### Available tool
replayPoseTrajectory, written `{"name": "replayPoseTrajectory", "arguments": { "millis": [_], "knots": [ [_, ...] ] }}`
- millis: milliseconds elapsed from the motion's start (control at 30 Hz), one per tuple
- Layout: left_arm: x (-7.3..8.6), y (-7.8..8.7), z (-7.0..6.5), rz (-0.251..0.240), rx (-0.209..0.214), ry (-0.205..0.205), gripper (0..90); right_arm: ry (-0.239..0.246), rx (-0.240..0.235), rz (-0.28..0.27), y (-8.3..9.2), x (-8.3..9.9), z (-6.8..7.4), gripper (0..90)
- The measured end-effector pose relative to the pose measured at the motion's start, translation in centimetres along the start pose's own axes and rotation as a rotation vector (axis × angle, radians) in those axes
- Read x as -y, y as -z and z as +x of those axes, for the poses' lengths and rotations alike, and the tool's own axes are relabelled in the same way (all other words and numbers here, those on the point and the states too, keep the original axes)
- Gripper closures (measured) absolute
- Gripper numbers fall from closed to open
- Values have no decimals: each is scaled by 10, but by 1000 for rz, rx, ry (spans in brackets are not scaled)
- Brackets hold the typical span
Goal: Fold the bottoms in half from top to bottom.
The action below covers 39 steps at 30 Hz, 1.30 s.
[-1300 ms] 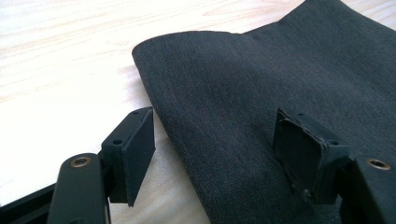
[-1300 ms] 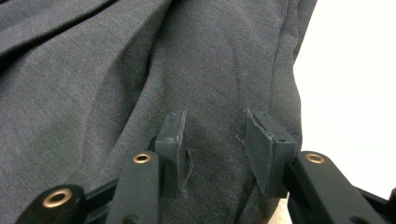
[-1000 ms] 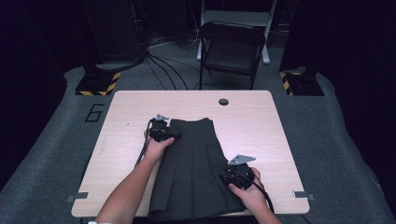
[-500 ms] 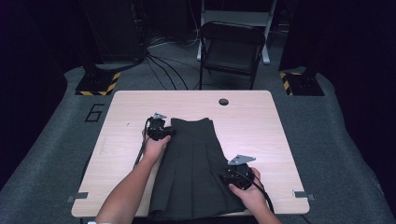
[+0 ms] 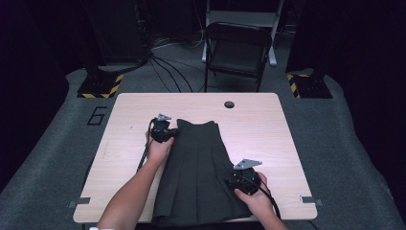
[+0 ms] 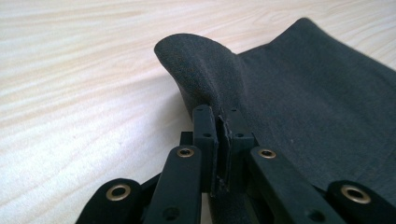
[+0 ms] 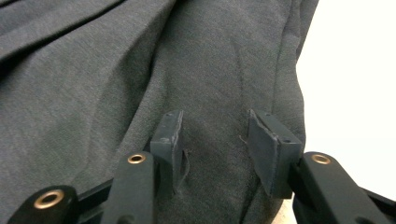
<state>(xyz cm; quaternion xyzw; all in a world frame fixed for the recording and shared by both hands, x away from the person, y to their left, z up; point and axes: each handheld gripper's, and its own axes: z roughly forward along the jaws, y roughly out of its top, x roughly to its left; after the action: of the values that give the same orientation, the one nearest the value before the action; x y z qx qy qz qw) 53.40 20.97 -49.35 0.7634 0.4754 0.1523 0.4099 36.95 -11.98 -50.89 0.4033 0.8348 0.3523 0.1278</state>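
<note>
At the waistband corner, the skirt (image 6: 299, 93) is pinched thinly by the left gripper (image 6: 223, 135), whose jaws have just closed; it could slip if tugged, since the right gripper (image 7: 212, 140) is held half-open over the cloth.

Two bare forearms reach in from the near side. The left gripper (image 5: 163, 130), held farther forward, has just been closing and now has its fingers (image 6: 205, 140) pinched together on cloth. The right gripper (image 5: 243, 181), held nearer, has its fingers (image 7: 169, 137) parted, resting on cloth.
</note>
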Motion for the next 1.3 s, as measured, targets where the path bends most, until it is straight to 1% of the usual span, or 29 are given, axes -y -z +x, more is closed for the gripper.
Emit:
{"name": "replayPoseTrajectory", "arguments": {
  "millis": [33,67,100,133,167,200,233,300,333,367,433,467,533,567,600,633,667,733,800,867,900,967,1033,1067,1100,1167,1233,1267,1300],
  "knots": [
    [-1,2,0,4,4,-5,862,2,-2,-1,0,0,0,553],
    [-2,2,-1,-17,3,17,862,-1,-5,0,0,-1,1,553],
    [-3,3,0,-16,1,2,863,-10,-9,-1,1,-1,2,553],
    [-5,4,0,-10,5,-1,863,-5,-12,8,1,-1,2,553],
    [-6,4,-1,-20,2,9,863,2,-14,9,0,-1,2,553],
    [-8,6,-1,-22,5,1,863,-3,-15,9,0,-1,3,552],
    [-10,7,-1,-30,1,-9,864,4,-17,-1,-1,-1,3,551],
    [-15,9,-4,-44,2,-12,864,8,-16,0,-1,-2,3,549],
    [-18,11,-5,-46,5,-29,864,12,-17,2,-1,-2,3,549],
    [-20,13,-6,-53,1,-33,864,8,-17,4,-1,-1,4,548],
    [-25,16,-7,-61,9,-39,865,11,-15,2,-1,-2,4,547],
    [-27,17,-9,-65,8,-46,865,-3,-15,1,0,-2,5,545],
    [-29,20,-11,-68,5,-60,865,2,-14,-8,0,-3,4,544],
    [-31,21,-12,-69,8,-69,865,3,-11,-10,1,-3,4,543],
    [-32,23,-14,-69,8,-79,865,-7,-12,-15,1,-3,4,543],
    [-34,25,-16,-71,8,-95,865,3,-11,-18,2,-3,3,542],
    [-35,26,-18,-78,9,-103,865,4,-13,-23,3,-4,3,541],
    [-35,28,-21,-86,19,-111,865,-7,-19,-30,6,-6,4,538],
    [-36,30,-22,-89,23,-111,865,-7,-20,-38,6,-7,5,536],
    [-37,35,-27,-105,41,-121,865,4,-28,-43,6,-9,6,533],
    [-38,37,-29,-108,48,-128,865,13,-32,-36,6,-9,5,533],
    [-39,40,-32,-120,63,-132,866,11,-33,-34,5,-9,6,532],
    [-39,42,-35,-122,73,-134,865,6,-31,-34,4,-10,7,531],
    [-40,44,-36,-122,79,-139,865,16,-33,-41,3,-10,6,531],
    [-40,44,-38,-122,80,-146,866,6,-37,-31,3,-11,7,531],
    [-40,46,-40,-125,86,-148,866,22,-29,-34,3,-12,7,530],
    [-40,47,-42,-126,94,-149,866,20,-29,-36,4,-14,8,529],
    [-40,48,-43,-122,98,-156,866,34,-25,-36,4,-15,7,528],
    [-40,48,-43,-122,98,-156,866,34,-25,-36,4,-15,7,528]
  ]
}}
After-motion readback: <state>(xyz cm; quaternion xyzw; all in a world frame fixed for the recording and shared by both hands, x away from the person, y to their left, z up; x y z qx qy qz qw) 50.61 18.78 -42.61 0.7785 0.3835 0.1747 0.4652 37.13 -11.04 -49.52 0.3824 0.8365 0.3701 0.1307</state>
